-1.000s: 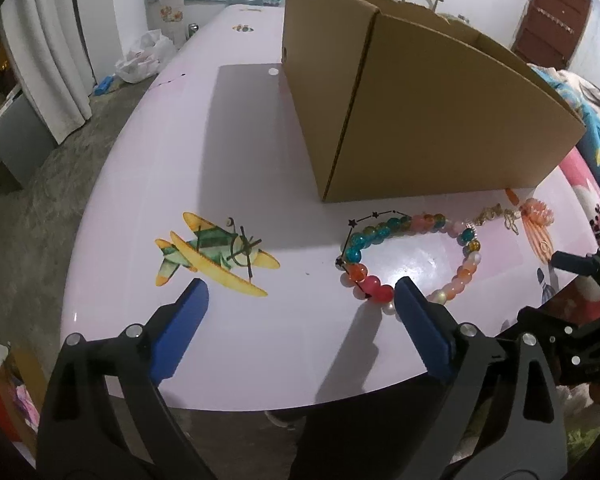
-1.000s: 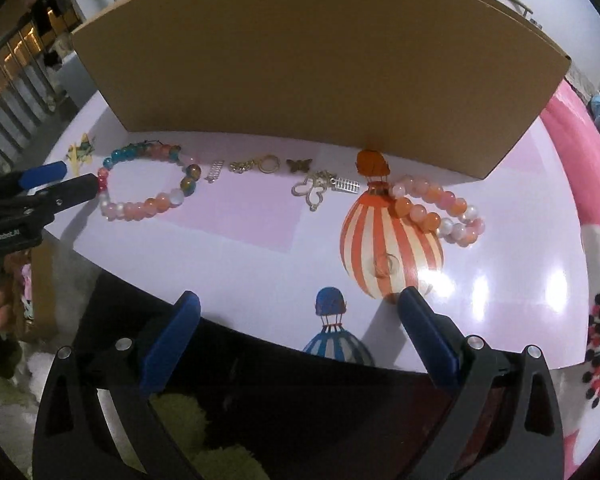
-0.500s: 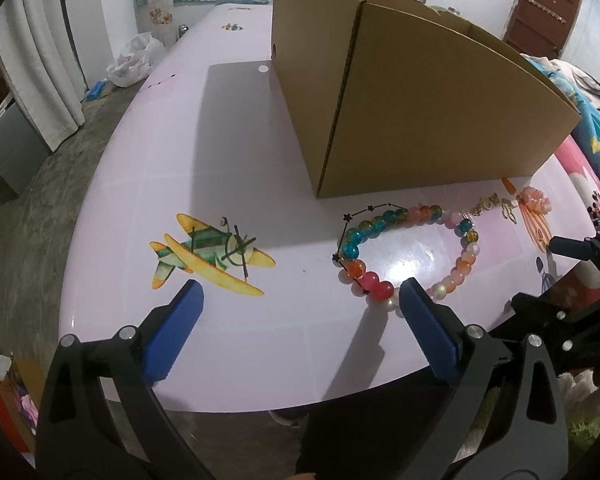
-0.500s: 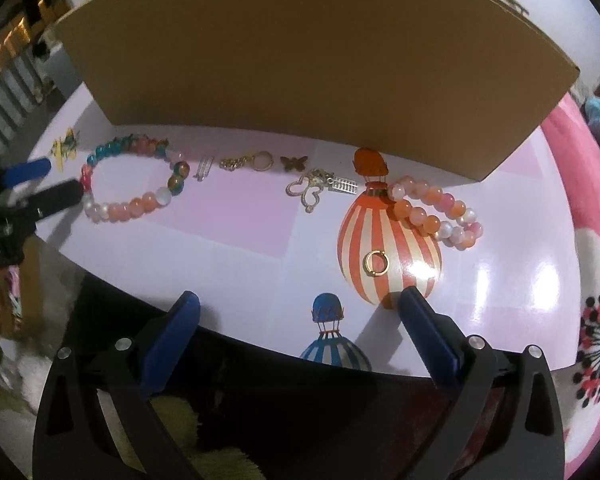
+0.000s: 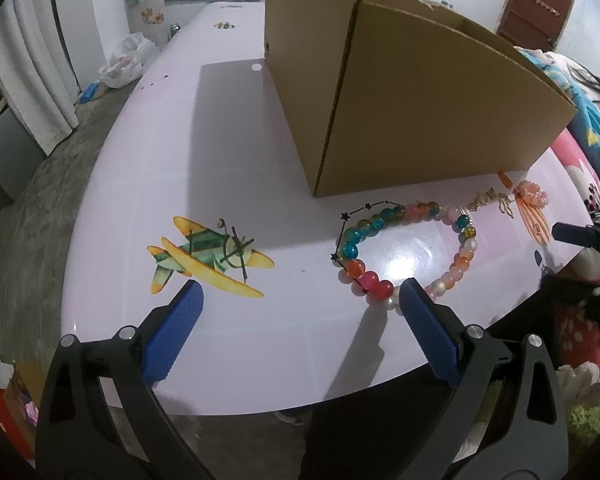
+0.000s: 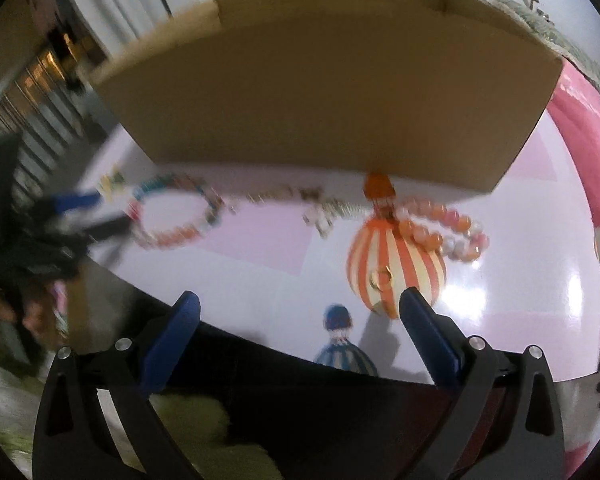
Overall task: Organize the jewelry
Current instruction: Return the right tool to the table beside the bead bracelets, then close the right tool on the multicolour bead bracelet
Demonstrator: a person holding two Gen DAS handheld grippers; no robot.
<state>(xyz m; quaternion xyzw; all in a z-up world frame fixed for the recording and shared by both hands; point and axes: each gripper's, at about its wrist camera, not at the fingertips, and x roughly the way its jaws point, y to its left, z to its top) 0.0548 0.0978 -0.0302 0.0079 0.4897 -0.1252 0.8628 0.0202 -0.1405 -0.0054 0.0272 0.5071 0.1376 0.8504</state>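
A multicolour bead bracelet [image 5: 408, 252] lies on the pink table [image 5: 220, 152] in front of a cardboard box [image 5: 420, 112]. My left gripper [image 5: 300, 300] is open and empty, its right fingertip [image 5: 414, 294] just short of the bracelet. In the blurred right wrist view the same bracelet [image 6: 172, 216] lies at left, small gold charms [image 6: 324, 208] in the middle, a peach bead bracelet [image 6: 444, 224] at right, and a gold ring [image 6: 382, 276] on the balloon print. My right gripper [image 6: 300, 304] is open and empty at the table's near edge.
The box [image 6: 320, 92] stands close behind the jewelry and hides its inside. An airplane print [image 5: 208, 256] marks the table at left. The right gripper's tip [image 5: 580, 236] shows at the right edge of the left view. A bed lies beyond the table.
Both grippers have moved closer to the table and slightly higher. The right view has gone blurry with motion. The jewelry has not moved.
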